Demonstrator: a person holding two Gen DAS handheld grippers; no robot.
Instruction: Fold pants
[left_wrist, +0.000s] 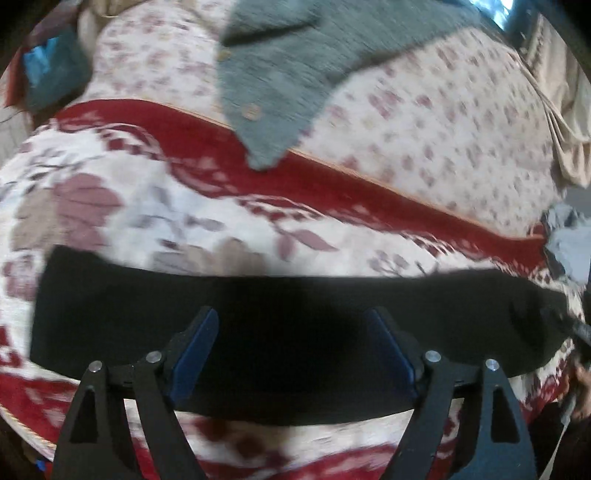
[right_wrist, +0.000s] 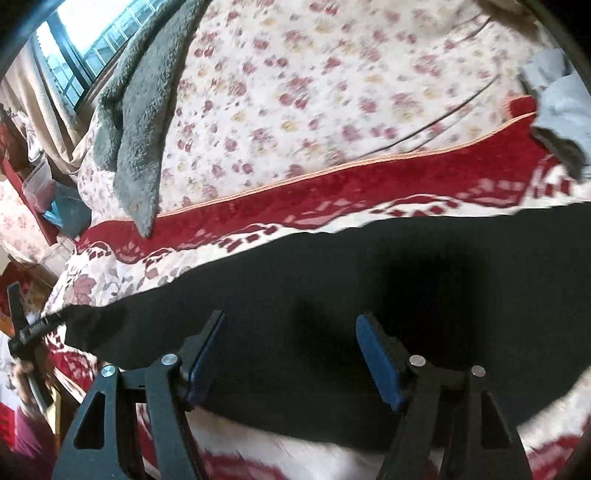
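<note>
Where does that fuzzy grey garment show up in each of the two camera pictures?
Left wrist view: the grey fleece garment hangs in from top centre, its tip over the red band.
Right wrist view: the same garment lies upper left, near the window.
Shared landmark: the blanket's red band beyond the black pants.

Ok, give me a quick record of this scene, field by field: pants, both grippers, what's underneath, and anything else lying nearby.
pants: black pants, spread flat in a long strip
left gripper: open, fingers over the pants, gripping nothing
right gripper: open, fingers over the pants, gripping nothing
surface: red and white floral blanket on a bed
nearby: grey fleece garment beyond the pants, not touching them
</note>
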